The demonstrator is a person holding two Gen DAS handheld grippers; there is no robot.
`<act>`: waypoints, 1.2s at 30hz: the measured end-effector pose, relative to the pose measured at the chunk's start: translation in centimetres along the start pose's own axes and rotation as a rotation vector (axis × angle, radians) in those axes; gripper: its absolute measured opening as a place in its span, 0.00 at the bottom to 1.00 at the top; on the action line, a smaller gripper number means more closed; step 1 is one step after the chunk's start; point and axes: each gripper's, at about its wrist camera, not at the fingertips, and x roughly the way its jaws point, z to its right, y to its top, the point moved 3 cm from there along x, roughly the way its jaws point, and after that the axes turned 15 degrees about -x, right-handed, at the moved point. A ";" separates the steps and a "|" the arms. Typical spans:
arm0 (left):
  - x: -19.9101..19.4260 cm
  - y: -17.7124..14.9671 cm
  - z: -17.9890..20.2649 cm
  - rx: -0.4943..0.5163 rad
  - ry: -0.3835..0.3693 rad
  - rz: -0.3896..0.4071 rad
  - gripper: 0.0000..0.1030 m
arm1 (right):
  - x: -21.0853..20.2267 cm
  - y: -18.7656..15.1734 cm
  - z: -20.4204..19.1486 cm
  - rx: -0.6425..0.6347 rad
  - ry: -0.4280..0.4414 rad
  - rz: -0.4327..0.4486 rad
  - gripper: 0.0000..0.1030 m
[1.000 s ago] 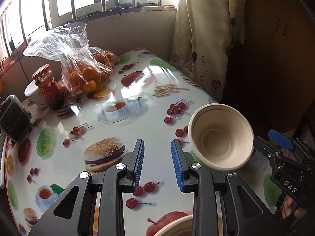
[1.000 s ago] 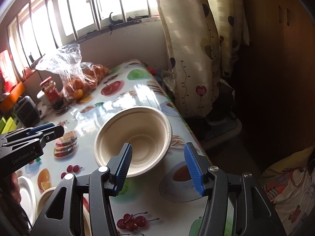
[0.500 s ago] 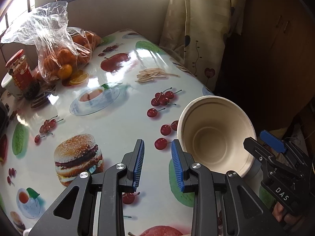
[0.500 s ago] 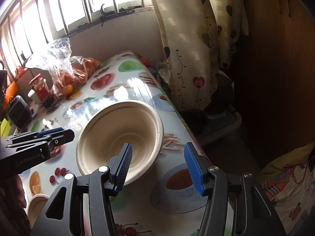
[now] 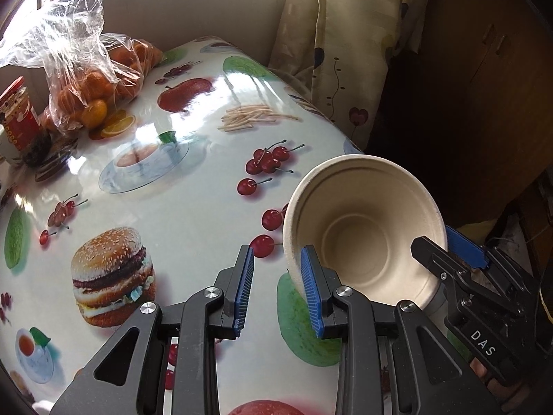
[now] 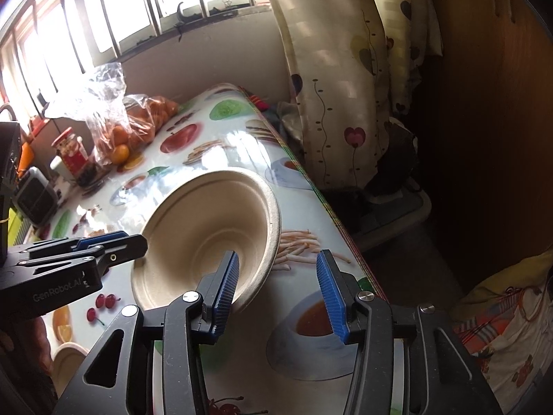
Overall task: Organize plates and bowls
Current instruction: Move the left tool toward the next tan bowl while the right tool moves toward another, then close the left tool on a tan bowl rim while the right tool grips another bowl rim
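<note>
A beige paper bowl (image 5: 356, 242) (image 6: 207, 228) stands tilted on the fruit-print table (image 5: 179, 214), its mouth turned toward my left gripper. My right gripper (image 6: 276, 259) (image 5: 446, 242) straddles the bowl's near rim. Its jaws are closing: the left pad (image 6: 226, 287) lies inside against the wall, and the right pad is still off the outside. My left gripper (image 5: 276, 259) (image 6: 131, 242) hovers low at the opposite rim, narrowly open with only tablecloth between its pads. The bowl's edge runs just behind its right finger (image 5: 311, 287); whether they touch I cannot tell.
A second beige bowl (image 6: 69, 356) sits at the near left. A bag of oranges (image 5: 90, 79), a red jar (image 5: 17, 117) and a small grey appliance (image 6: 34, 197) stand at the far left. The table's right edge (image 6: 328, 207) drops off beside the curtain (image 6: 328, 69).
My left gripper has come down and in toward the bowl's rim. The right jaws have narrowed around the near rim. The bowl keeps its tilt.
</note>
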 end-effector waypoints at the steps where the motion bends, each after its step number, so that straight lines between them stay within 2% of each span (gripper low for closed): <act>1: 0.0 0.0 0.0 0.002 0.001 0.002 0.28 | 0.0 0.0 0.0 0.001 0.000 0.000 0.41; 8: -0.2 -0.1 0.3 0.007 -0.005 0.000 0.24 | 0.0 0.0 -0.1 -0.005 0.004 0.000 0.31; 20: 0.0 -0.2 0.7 0.011 -0.012 -0.007 0.15 | 0.0 0.0 -0.3 -0.007 0.022 0.000 0.18; 23: 0.0 -0.3 0.8 0.010 -0.018 -0.010 0.11 | -0.1 0.0 -0.5 -0.012 0.021 0.002 0.18; 36: -0.5 -0.3 0.9 0.008 -0.021 0.003 0.10 | -0.1 -0.1 -0.5 -0.014 0.018 0.002 0.17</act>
